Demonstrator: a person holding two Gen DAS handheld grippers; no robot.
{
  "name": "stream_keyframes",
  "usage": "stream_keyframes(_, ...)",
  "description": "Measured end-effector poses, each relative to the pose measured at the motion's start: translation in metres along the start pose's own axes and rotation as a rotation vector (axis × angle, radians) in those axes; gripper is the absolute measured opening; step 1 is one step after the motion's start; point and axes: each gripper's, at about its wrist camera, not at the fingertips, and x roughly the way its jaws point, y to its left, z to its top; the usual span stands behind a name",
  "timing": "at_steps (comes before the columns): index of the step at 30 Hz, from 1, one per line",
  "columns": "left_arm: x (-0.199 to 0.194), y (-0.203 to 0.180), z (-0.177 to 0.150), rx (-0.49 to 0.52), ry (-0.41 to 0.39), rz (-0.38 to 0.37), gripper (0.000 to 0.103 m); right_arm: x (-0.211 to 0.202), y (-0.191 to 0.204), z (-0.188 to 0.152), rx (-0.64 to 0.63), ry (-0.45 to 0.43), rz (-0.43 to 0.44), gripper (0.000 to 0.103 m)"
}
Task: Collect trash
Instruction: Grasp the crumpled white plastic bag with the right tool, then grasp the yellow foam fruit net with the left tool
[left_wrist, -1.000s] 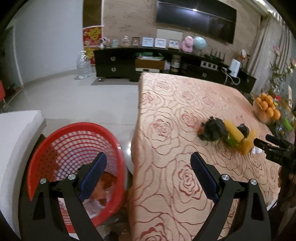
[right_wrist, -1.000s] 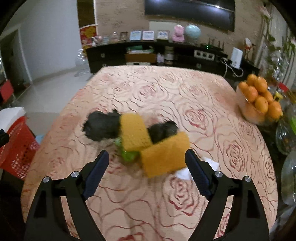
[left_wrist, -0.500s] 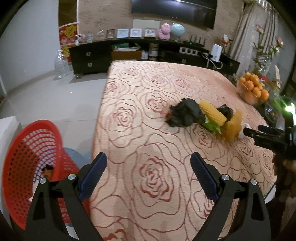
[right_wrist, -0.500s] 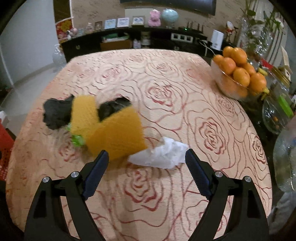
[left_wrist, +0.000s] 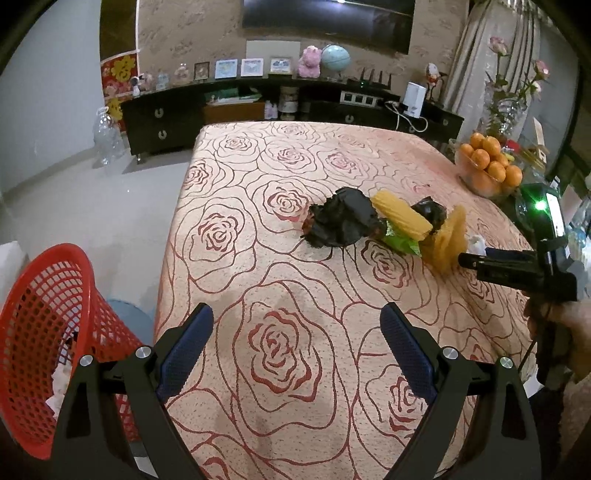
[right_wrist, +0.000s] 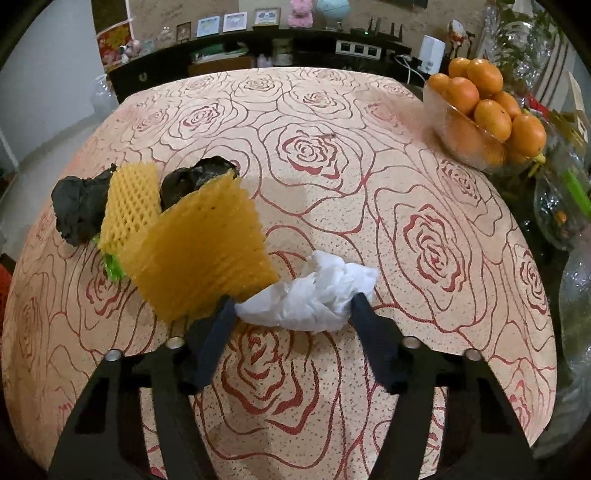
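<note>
A crumpled white tissue (right_wrist: 314, 295) lies on the rose-patterned tablecloth (right_wrist: 325, 147). My right gripper (right_wrist: 291, 306) is open, its fingers on either side of the tissue, jaws part closed around it. Beside it are two yellow foam nets (right_wrist: 199, 251), two black crumpled bags (right_wrist: 79, 208) and a green wrapper (right_wrist: 112, 266). In the left wrist view the same pile (left_wrist: 373, 221) lies mid-table, with the right gripper (left_wrist: 469, 260) reaching in from the right. My left gripper (left_wrist: 295, 343) is open and empty above the table's near edge. A red mesh basket (left_wrist: 40, 332) holding some trash stands on the floor at left.
A glass bowl of oranges (right_wrist: 484, 122) stands at the table's right edge, with glassware (right_wrist: 569, 206) beside it. A dark cabinet (left_wrist: 258, 110) with frames and ornaments lines the back wall. A blue stool (left_wrist: 129, 317) stands by the basket.
My left gripper swung from over the basket to over the table. My right gripper moved right and down from the foam nets to the tissue and its jaws narrowed around it.
</note>
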Motion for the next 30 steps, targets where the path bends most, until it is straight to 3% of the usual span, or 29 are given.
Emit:
stream_keyframes(6,-0.001,-0.009,0.000,0.010,-0.007,-0.004,0.088,-0.003,0.002,-0.002,-0.011,0.000,0.040,0.040)
stream_keyframes(20,0.017,-0.052,0.016,0.096,-0.014,-0.038,0.088,-0.024,0.008,-0.009,-0.010,-0.030,0.128,0.037)
stream_keyframes(30,0.049,-0.109,0.042,0.267,-0.023,-0.091,0.086,-0.032,-0.013,-0.009,0.068,-0.047,0.116,0.037)
